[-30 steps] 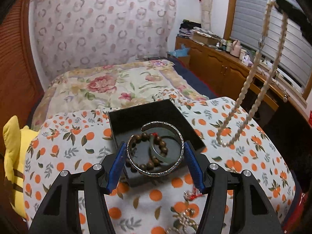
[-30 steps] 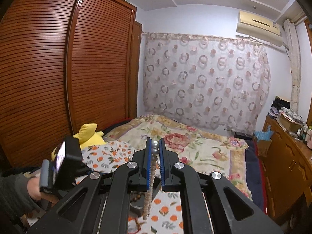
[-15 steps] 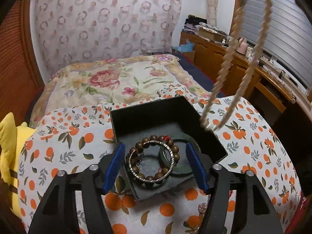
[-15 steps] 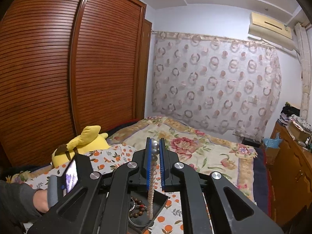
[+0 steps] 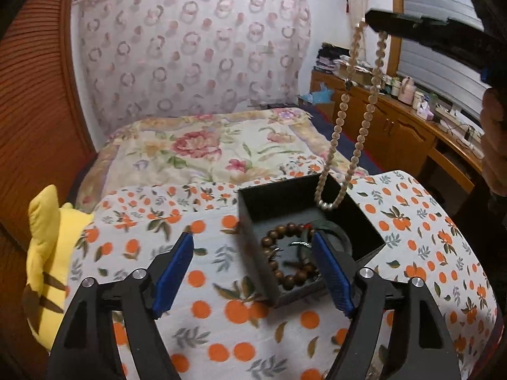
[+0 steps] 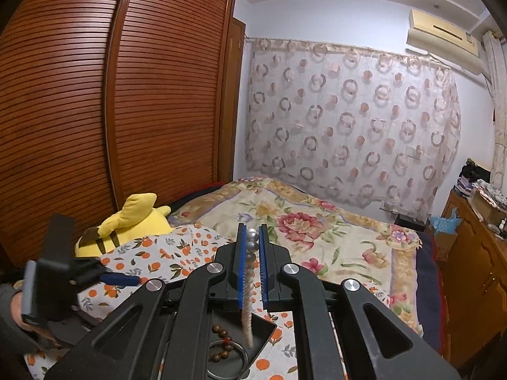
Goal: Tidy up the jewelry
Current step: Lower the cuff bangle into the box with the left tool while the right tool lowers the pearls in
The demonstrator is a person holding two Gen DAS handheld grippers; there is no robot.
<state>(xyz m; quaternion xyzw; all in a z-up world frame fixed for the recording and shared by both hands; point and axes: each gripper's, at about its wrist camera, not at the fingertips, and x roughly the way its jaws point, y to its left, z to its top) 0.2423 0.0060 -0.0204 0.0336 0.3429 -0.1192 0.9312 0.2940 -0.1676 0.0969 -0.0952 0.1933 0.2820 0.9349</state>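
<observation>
Two strands of one pale bead necklace [image 5: 351, 120] hang limp from the right gripper [image 6: 252, 262], whose jaws pinch it near the top of the loop. Its low end dangles over the black box [image 5: 275, 199], which already holds a wooden bead bracelet [image 5: 279, 255]. It looks light, floppy and prone to swing, so a pinch across the beads seems best, then a slow lowering. The left gripper [image 5: 253, 272] is empty, its jaws opening beside the box.

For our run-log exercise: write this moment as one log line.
left gripper: jaws opening, nothing between | right gripper: shut on pearl necklace | necklace hangs over black jewelry box | wooden bead bracelet inside
</observation>
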